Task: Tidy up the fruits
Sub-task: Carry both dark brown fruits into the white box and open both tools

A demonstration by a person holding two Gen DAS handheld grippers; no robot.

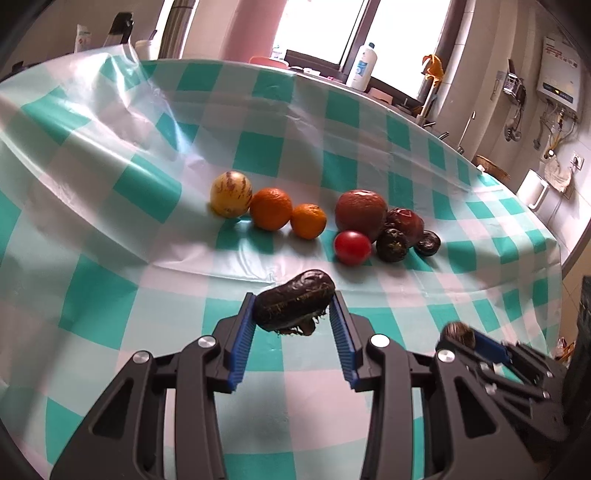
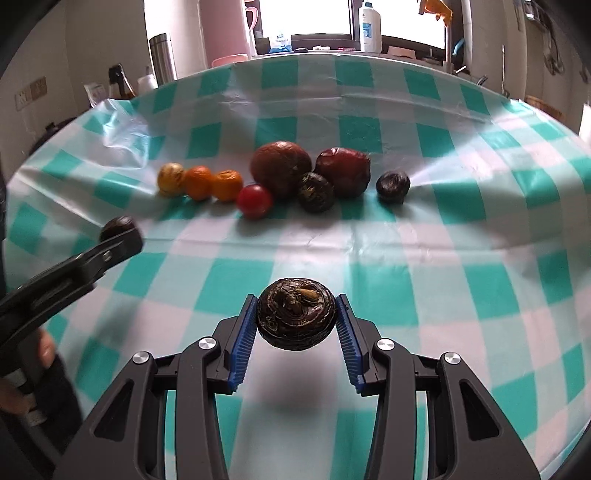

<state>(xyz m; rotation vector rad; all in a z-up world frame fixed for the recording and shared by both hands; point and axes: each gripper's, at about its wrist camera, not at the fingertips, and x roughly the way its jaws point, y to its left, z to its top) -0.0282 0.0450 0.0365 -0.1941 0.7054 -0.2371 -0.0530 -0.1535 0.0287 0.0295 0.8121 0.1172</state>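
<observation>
Right wrist view: our right gripper (image 2: 296,319) clamps a hard, light water chestnut (image 2: 296,317) across its flat sides, short of the tomato (image 2: 254,201); left gripper (image 1: 293,308) pinches another chestnut (image 1: 293,304).

No legible text; bottle (image 2: 370,27) label too blurred to read.

We see a table under a teal-and-white checked plastic cloth (image 1: 110,122). Behind it a bright window (image 2: 306,16) floods the room with daylight, with 1 white bottle (image 1: 364,66) on the sill. A white water heater (image 1: 559,74) hangs on the pale wall.
</observation>
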